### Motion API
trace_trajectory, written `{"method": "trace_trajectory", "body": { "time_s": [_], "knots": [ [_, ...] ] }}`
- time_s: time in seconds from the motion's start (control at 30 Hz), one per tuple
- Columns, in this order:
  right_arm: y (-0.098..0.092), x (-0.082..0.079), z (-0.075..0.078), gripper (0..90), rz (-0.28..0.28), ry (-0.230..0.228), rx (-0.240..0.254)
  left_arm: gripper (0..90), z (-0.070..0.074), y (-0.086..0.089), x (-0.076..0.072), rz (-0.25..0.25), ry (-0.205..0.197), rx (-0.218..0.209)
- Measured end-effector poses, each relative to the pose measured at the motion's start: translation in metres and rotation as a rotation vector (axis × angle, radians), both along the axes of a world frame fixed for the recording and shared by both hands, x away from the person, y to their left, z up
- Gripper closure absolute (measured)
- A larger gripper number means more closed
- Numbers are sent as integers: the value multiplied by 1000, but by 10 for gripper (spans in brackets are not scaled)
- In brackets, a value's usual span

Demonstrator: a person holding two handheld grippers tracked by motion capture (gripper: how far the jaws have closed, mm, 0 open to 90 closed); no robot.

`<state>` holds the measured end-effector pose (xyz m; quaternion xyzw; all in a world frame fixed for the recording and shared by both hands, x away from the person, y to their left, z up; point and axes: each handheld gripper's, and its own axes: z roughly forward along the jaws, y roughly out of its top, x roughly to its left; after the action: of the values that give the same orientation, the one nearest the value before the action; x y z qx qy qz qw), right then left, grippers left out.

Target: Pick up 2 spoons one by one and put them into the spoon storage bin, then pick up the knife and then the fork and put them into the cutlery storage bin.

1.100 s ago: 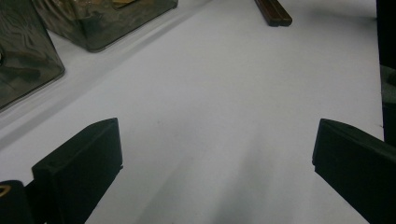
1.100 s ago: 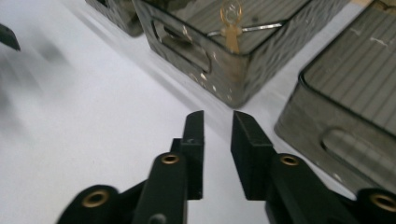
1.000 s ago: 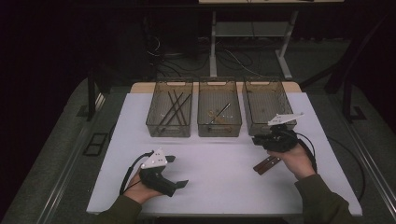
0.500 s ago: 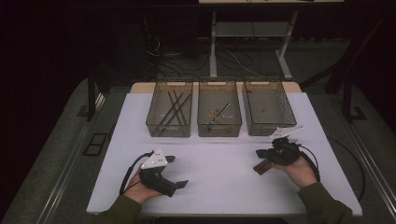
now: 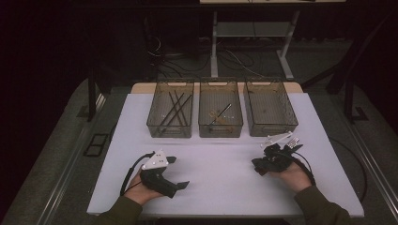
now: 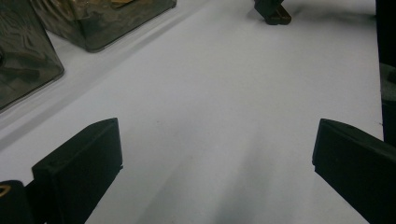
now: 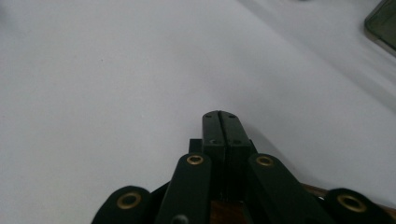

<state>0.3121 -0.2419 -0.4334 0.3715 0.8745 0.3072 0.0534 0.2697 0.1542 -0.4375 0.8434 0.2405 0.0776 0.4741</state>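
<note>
The right gripper rests low on the white table, its jaws pressed fully together with nothing visible between them; a brown wooden piece shows beneath its body. The left gripper sits on the table with jaws spread wide, empty, well apart from the three clear bins.

pretty dim overall, the room behind is basically black and the white table is the one lit patch, with light seeming to fall from above. it looks a bit grey and grainy in the high view. soft shadows sit under the three bins. the left gripper view has a faint shadow streak down the middle and blurry bin walls. the right gripper view is soft and hazy up close, with no harsh glare.
</note>
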Motion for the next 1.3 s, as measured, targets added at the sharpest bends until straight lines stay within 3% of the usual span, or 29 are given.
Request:
{"method": "trace_trajectory", "body": {
  "time_s": [0.27, 0.67, 1.3],
  "knots": [
    [4, -2, -5, 897, 16, 0, -37, 2, 0, 0, -1, -1, -1, 1],
    [-4, -13, -5, 897, 2, 17, -24, 3, 0, -1, -1, -3, -2, 4],
    [-21, -33, -2, 897, 11, 47, -57, 2, 0, -1, -1, -5, 3, 9]
  ]
}}
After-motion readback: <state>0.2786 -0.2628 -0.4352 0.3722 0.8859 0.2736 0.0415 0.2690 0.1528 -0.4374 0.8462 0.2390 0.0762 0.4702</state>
